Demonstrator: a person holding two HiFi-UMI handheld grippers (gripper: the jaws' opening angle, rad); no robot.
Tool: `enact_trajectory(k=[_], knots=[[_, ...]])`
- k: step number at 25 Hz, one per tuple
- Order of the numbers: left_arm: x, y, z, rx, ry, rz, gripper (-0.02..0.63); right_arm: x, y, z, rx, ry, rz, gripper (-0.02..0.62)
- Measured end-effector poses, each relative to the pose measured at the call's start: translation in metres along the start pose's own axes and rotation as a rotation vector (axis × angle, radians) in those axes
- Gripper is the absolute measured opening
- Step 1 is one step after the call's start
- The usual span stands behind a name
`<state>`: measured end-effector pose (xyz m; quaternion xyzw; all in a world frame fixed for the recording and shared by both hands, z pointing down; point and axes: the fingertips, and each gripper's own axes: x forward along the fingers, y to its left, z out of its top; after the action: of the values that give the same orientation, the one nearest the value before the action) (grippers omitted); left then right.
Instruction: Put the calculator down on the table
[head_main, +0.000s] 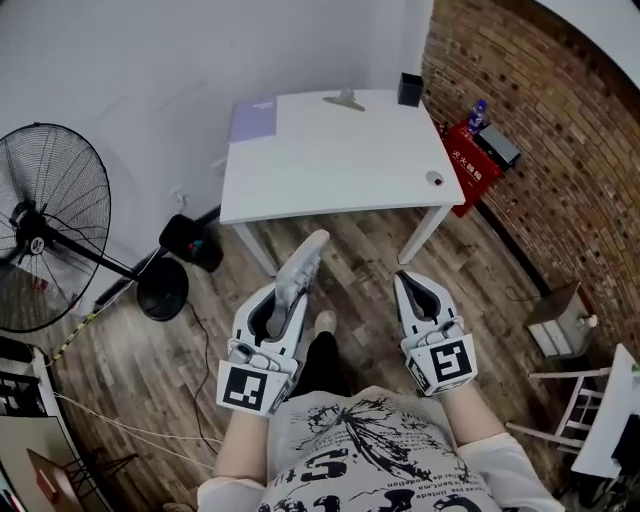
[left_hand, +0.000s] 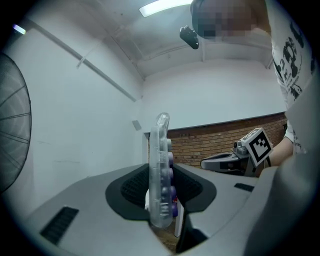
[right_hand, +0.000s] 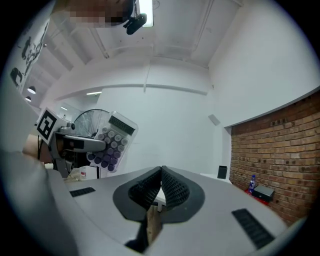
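While the white table (head_main: 330, 165) fills the upper centre of the head view, well apart from both tongs, a strip of wood floor (head_main: 340, 240) lies between its near edge and the jaw tips. At the left edge of that view stands a big black fan (head_main: 45, 235), and a brick wall (head_main: 545, 120) runs down the right side.

Low in the frame, the left gripper (head_main: 283, 302) is clamped on the calculator (head_main: 300, 272), its jaws held partly apart by the body between them. In the left gripper view the clear case stands upright and edge-on between the ribbed pads, its purple keys facing the right of the frame and its top rising well past the jaw tips. The right gripper view shows it at the left, tilted, display uppermost. Beside it at lower right of the head view, the right gripper (head_main: 403, 278) has its jaws pressed together with nothing in them.

A red box (head_main: 472, 162) sits against the bricks beside the table's right end. On the tabletop, a lilac booklet (head_main: 253, 118) lies at the far left corner, a black box (head_main: 410, 88) at the far right corner, a grey object (head_main: 345, 100) on the far edge, and a small round thing (head_main: 434, 179) near the right edge.
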<state>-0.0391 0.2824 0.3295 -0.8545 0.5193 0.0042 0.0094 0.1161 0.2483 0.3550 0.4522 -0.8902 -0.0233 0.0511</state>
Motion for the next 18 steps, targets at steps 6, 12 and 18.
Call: enact_trajectory(k=[6,12,18], knots=[[0.114,0.1,0.007,-0.002,0.01,-0.047,0.138,0.136,-0.06,0.013,0.0,0.044,-0.044,0.015],[0.205,0.199,0.015,-0.003,-0.021,-0.072,0.138,0.256,-0.099,0.031,-0.034,0.037,-0.073,0.014],[0.271,0.255,-0.002,-0.023,0.006,-0.093,0.138,0.333,-0.132,0.024,-0.023,0.055,-0.109,0.014]])
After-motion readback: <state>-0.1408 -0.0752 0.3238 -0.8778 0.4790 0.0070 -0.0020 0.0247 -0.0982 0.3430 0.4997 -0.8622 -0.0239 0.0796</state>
